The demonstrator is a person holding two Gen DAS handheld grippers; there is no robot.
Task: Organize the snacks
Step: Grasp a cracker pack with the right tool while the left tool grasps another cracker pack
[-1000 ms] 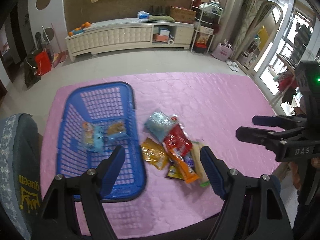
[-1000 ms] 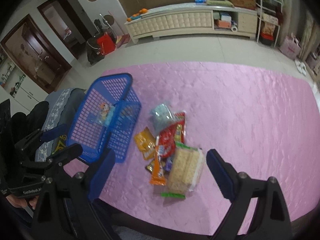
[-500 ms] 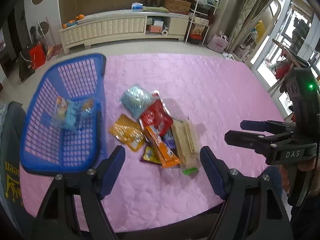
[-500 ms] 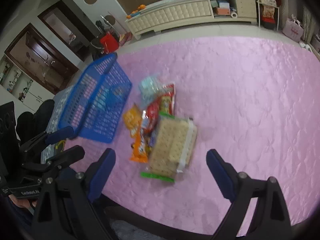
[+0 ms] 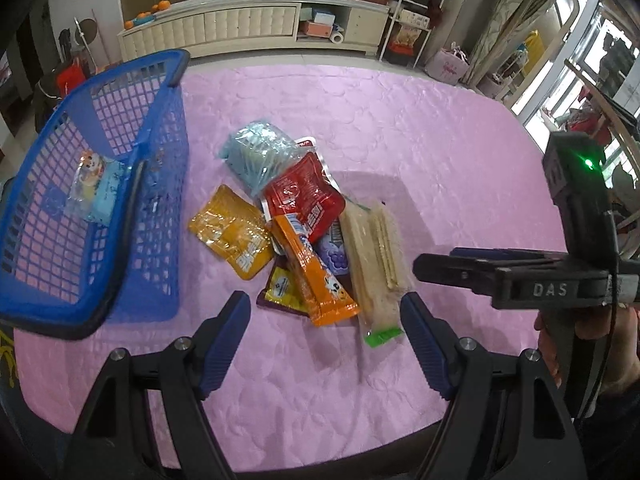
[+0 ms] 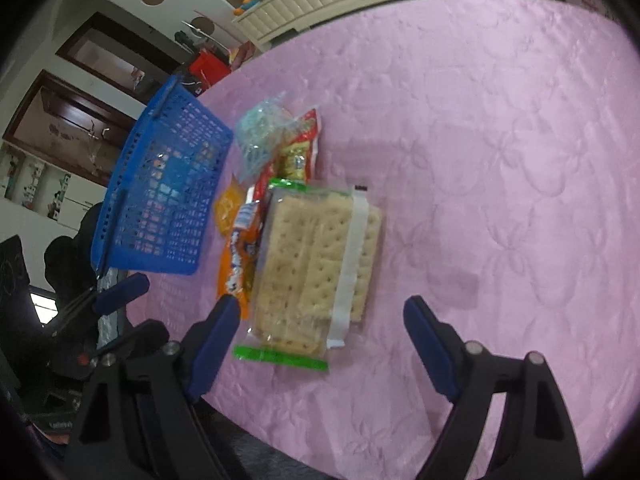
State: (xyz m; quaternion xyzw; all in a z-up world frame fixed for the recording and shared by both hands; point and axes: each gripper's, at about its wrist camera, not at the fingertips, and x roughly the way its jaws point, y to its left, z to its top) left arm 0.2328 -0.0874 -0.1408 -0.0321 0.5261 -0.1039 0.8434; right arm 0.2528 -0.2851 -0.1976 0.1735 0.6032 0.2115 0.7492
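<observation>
Pink quilted table cover [image 5: 400, 128]: spans both views; near edge cut off by the gripper bodies.

Blue mesh basket [image 5: 120, 264]: left of the snack pile, partly off-frame in the left wrist view. Holds 1 pale blue packet [image 5: 94, 184]; its print is too small to read.

Snack pile, on the cover just right of the basket:
- Cracker pack [image 6: 316, 264], clear wrap with green ends, topmost on the right side.
- Light blue packet [image 5: 258, 156], far end of the pile.
- Red pouch [image 5: 304, 196], overlapping the light blue one.
- Yellow pouch [image 5: 232, 236], nearest the basket.
- Orange stick pack [image 5: 316, 276], lying over a purple packet [image 5: 334, 252], mostly hidden.

Left gripper [image 5: 324, 336]: jaws apart, empty, above the near end of the pile.

Right gripper [image 6: 320, 328]: jaws closing, still wide, pads clear of the cracker pack, whose near end lies between them. Frame blurred.
</observation>
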